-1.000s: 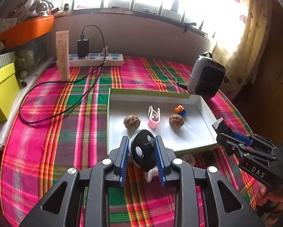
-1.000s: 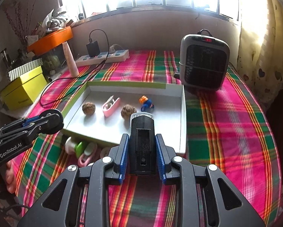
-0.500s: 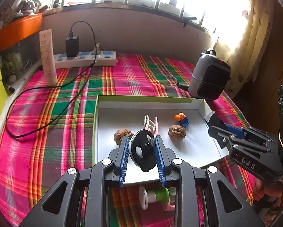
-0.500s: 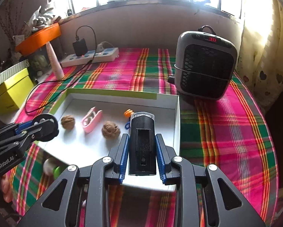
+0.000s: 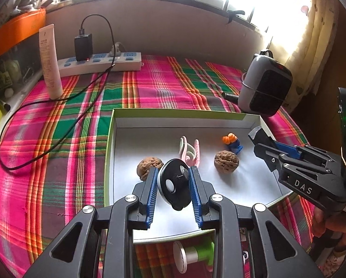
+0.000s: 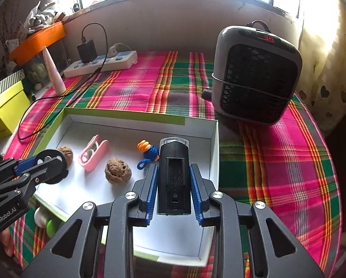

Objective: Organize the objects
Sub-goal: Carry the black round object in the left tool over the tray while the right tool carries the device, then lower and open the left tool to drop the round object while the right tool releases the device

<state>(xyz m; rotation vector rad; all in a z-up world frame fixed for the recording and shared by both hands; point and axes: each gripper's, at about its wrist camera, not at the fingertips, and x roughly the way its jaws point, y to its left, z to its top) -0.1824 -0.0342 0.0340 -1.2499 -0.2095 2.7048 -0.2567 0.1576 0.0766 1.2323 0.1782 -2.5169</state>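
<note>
My left gripper [image 5: 174,178] is shut on a round black disc-shaped gadget [image 5: 175,185] with a white edge, held above the near part of the white tray [image 5: 159,122]. My right gripper [image 6: 174,176] is shut on a black box-shaped device [image 6: 174,176] with a clear front end, over the tray's [image 6: 215,153] right side. Inside the tray lie two walnuts [image 5: 226,161] [image 5: 148,168], a pink clip [image 5: 190,151] and a small orange-and-blue toy [image 5: 232,141]. In the right wrist view the left gripper [image 6: 50,165] shows at the left with the disc.
A grey fan heater [image 6: 254,74] stands right of the tray on the plaid cloth [image 5: 57,139]. At the back lie a power strip [image 5: 99,63] with charger and black cable [image 5: 45,106], a cream tube [image 5: 50,60], and a yellow box [image 6: 4,108]. A green-and-white spool [image 5: 193,253] lies before the tray.
Both grippers have moved forward and a little down, from in front of the tray's near edge to over its floor, each still holding its object. The tray's contents have not moved.
</note>
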